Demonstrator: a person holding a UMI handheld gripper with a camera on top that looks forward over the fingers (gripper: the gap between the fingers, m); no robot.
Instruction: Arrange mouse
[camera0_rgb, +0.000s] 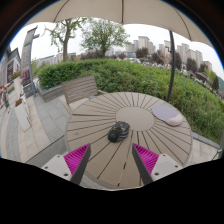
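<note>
A dark grey computer mouse (118, 130) lies on a round slatted wooden table (95, 112), near its middle. A flat pale mouse mat (166, 116) lies to the right of it, nearer the table's far right rim. My gripper (112, 160) hovers over the near part of the table, its two fingers with magenta pads (77, 157) spread wide apart. The mouse lies just beyond the fingertips, in line with the gap between them. Nothing is between the fingers.
A wooden bench (80, 88) stands behind the table on the left. A hedge and lawn (150, 75) run behind, with trees and buildings beyond. A parasol pole (173, 65) rises at the right. Paving lies at the left.
</note>
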